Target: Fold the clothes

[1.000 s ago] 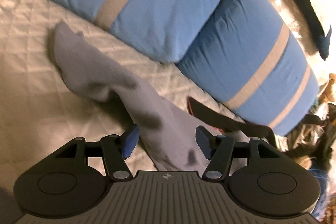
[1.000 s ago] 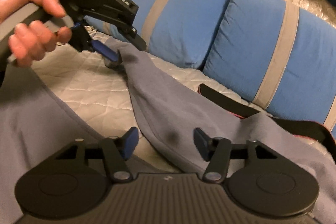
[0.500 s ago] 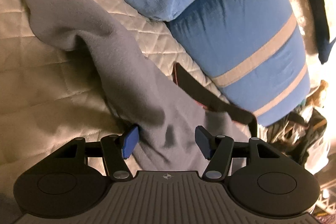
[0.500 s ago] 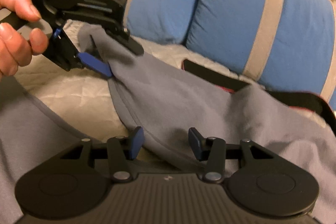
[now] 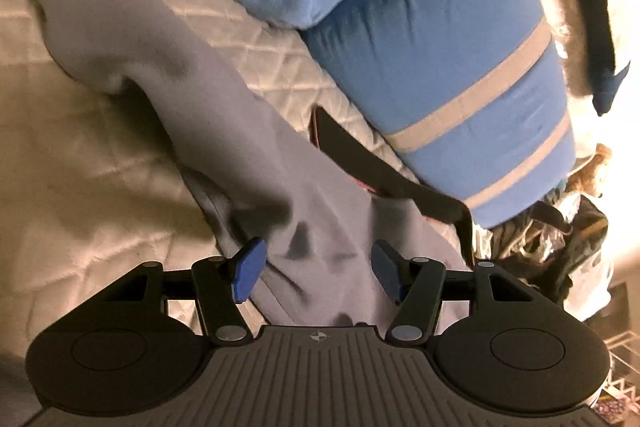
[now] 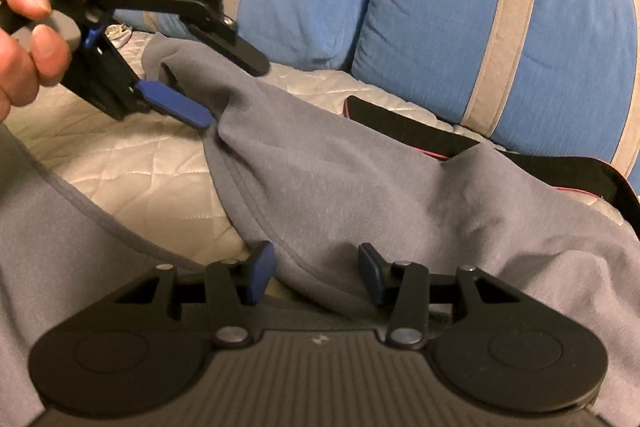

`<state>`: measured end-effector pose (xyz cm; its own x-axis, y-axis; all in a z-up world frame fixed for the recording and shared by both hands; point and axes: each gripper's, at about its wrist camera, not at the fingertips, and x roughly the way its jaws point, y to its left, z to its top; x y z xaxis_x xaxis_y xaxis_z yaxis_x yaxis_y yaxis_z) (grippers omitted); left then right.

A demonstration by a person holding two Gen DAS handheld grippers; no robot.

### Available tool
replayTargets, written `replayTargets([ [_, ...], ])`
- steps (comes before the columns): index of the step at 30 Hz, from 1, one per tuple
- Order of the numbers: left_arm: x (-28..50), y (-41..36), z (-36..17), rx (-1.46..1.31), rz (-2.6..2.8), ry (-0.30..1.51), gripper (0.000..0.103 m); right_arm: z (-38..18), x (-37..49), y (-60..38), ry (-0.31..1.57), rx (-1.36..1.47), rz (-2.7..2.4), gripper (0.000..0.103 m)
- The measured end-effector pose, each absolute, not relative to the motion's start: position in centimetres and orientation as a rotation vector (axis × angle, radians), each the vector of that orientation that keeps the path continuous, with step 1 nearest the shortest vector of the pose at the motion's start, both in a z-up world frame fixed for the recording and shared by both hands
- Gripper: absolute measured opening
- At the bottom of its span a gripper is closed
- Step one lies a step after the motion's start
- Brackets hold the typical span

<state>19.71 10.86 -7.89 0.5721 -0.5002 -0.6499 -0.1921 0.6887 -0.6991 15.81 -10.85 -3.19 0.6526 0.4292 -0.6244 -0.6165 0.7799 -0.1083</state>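
Note:
A grey garment point(image 5: 200, 87) lies crumpled in a long ridge across the quilted bed cover point(image 5: 80, 167). My left gripper point(image 5: 316, 273) straddles a bunched fold of it; its jaws are closing, and the pads stand apart from the cloth. The right wrist view shows this left gripper point(image 6: 230, 93), held by a hand point(image 6: 24, 47), with one blue finger point(image 6: 172, 103) beside the raised fold and the other over it. My right gripper point(image 6: 316, 273) is open, with the hemmed edge of the garment point(image 6: 360, 187) between its fingers.
Two blue pillows point(image 5: 440, 47) with grey stripes line the far side of the bed, also seen as pillows point(image 6: 500, 27). A black strap point(image 6: 420, 135) with a red edge lies between garment and pillows. Cluttered bags point(image 5: 560, 235) sit past the bed at the right.
The left gripper has come down and in over the grey fold, rolling a little, and its jaws have narrowed slightly. The right gripper has barely shifted, and the hem now lies further between its fingers.

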Motion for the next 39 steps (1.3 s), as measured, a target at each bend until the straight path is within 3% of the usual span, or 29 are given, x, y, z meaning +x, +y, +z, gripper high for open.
replayTargets([
  [6,20.4,10.4,-9.6,-0.854,-0.232,1.002,0.032,-3.0,15.9,-10.6,0.610,-0.330,0.596,0.060],
  [16,21.7,11.3,-11.5,-0.896,-0.174,0.947,0.029,-3.0,15.7,-10.6,0.606,-0.341,0.599,0.060],
  [26,18.3,8.1,-4.9,-0.300,-0.241,0.802,0.031,-2.5,16.9,-12.2,0.626,-0.159,0.621,0.060],
  [31,17.5,8.0,-4.7,-0.302,-0.272,0.792,0.031,-2.5,17.8,-13.4,0.644,-0.012,0.604,0.060],
  [32,17.4,8.2,-4.7,-0.314,-0.276,0.792,0.031,-2.7,17.9,-13.3,0.646,-0.021,0.593,0.058],
  [36,17.3,8.6,-5.0,-0.328,-0.269,0.790,0.031,-3.7,17.9,-12.4,0.663,-0.112,0.546,0.030],
  [39,17.3,9.1,-5.4,-0.345,-0.260,0.803,0.031,-3.7,17.0,-11.5,0.643,-0.210,0.577,0.030],
])
